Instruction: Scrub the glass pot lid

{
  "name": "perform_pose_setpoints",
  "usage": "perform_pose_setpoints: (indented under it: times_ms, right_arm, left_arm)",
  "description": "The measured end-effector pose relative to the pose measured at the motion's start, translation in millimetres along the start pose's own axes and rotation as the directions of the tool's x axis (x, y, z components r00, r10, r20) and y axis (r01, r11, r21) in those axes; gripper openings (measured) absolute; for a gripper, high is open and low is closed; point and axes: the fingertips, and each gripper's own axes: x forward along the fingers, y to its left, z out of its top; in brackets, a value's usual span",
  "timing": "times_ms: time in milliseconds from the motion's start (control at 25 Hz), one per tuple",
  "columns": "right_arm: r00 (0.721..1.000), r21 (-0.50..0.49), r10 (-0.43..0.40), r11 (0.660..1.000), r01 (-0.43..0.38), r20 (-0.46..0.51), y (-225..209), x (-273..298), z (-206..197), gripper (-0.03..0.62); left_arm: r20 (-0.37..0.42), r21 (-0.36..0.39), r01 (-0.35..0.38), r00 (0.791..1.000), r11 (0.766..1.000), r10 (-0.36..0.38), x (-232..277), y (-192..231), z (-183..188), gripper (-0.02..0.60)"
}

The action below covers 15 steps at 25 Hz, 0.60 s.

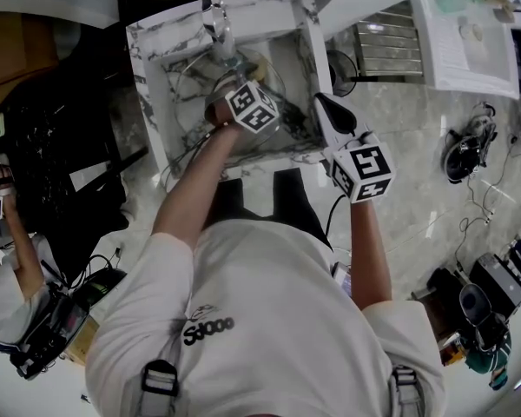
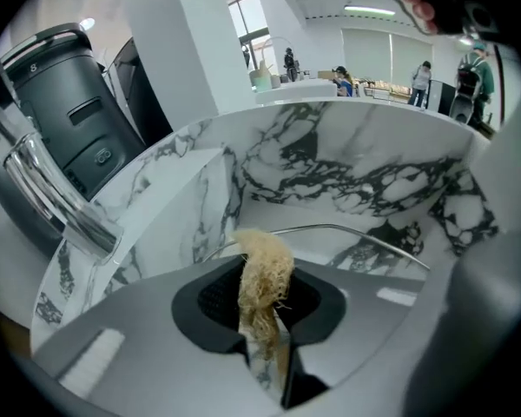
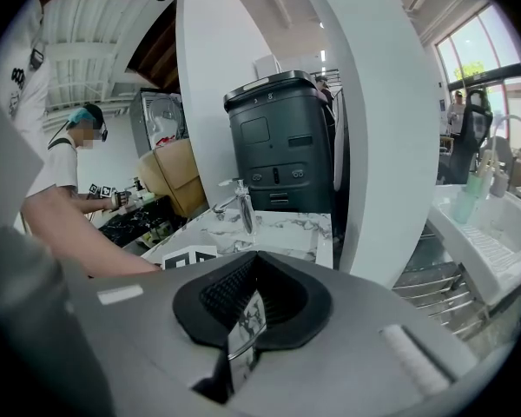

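1. Left jaws, seen in the left gripper (image 2: pixel 260 315) view, are clenched on a straw-coloured scrubber (image 2: pixel 262 272). Its tuft stands up beyond the pads.
2. Right jaws, seen in the right gripper (image 3: pixel 253 311) view, are closed on the lid (image 3: pixel 243 330). It shows edge-on as a thin glassy plate with a bright rim.
3. Only the left gripper view shows the lid's rim as a long steel arc. The arc lies just past the scrubber, inside the marble sink (image 2: pixel 373 176). Whether scrubber and glass touch I cannot tell.
4. Head view places both grippers. The left one is down inside the sink, below the faucet (image 1: pixel 217 23). The right one is at the sink's right wall. The glass itself is hard to make out there.
5. Right gripper view looks out over the sink, not into it. It takes in the marble counter (image 3: pixel 286 228), a dark bin (image 3: pixel 282 142) behind it, and another person (image 3: pixel 61 172) at the left.
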Motion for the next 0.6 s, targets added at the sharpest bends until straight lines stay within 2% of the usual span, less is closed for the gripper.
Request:
perform_pose_setpoints:
  times_ms: [360, 480, 600]
  right_arm:
    - [1.0, -0.006, -0.002, 1.0, 0.002, -0.005, -7, -9, -2, 0.003]
    - [1.0, -0.006, 0.003, 1.0, -0.003, -0.006, -9, -12, -2, 0.003]
    - [1.0, -0.008, 0.006, 1.0, -0.006, -0.005, -11, -11, 0, 0.003]
  left_arm:
    - [-0.002, 0.093, 0.166, 0.986, 0.982, -0.167, -5, -47, 2, 0.066]
    - [0.003, 0.11, 0.238, 0.971, 0.965, -0.24, -11, -64, 4, 0.066]
    - [0.007, 0.086, 0.308, 0.951, 0.948, -0.31, -16, -78, 6, 0.066]
